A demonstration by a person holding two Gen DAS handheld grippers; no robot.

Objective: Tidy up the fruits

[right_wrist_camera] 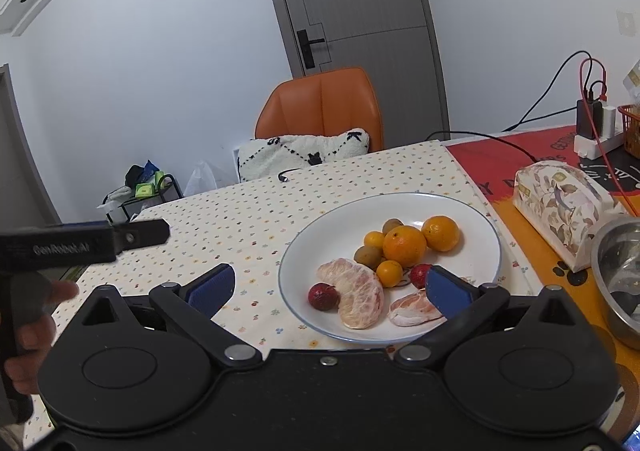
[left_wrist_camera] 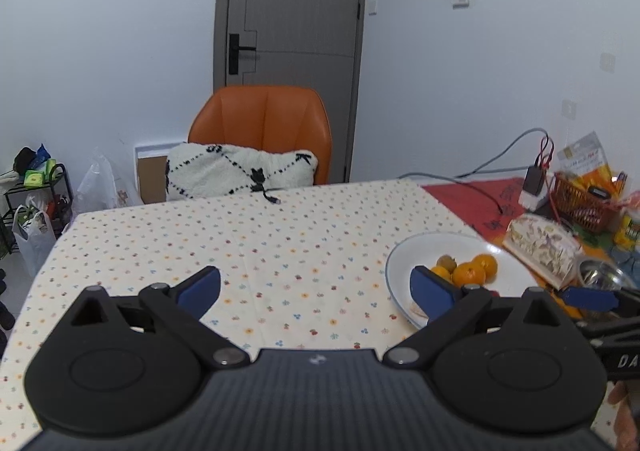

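Two views, both grippers idle above the bench.

Left wrist view: left gripper (left_wrist_camera: 316,287) hangs over the cream dotted tablecloth (left_wrist_camera: 248,251), jaws spread wide, nothing between them. Round white plate with a thin blue rim (left_wrist_camera: 394,263) sits to its right, the right blue pad overlapping the plate's near edge in the picture. Only part of the fruit pile shows from here. Right gripper's blue tip pokes in at the far right edge. Orange chair (left_wrist_camera: 260,119) with a white patterned cushion sits behind the bench.

Right wrist view: right gripper (right_wrist_camera: 328,287) hovers just in front of the plate, jaws spread and empty; right pad overlaps the near peeled piece. All fruit already lies on the plate, none loose on the cloth that I can see.

Counts on the plate: two large round oranges (right_wrist_camera: 404,245), two small yellow-orange kumquat-like fruits (right_wrist_camera: 389,273), two brownish-green kiwis (right_wrist_camera: 369,255), two small red berries (right_wrist_camera: 322,296), two peeled pink pomelo pieces (right_wrist_camera: 356,297). Floral tissue box (right_wrist_camera: 560,207) and steel bowl (right_wrist_camera: 620,275) stand to the right, apart from the plate.

Step in hand, by my guess: choosing a first fruit to sort. Best start with an outer piece, such as the left red berry; close gently, since the peeled pieces would likely crush, and round oranges could roll off the pile.
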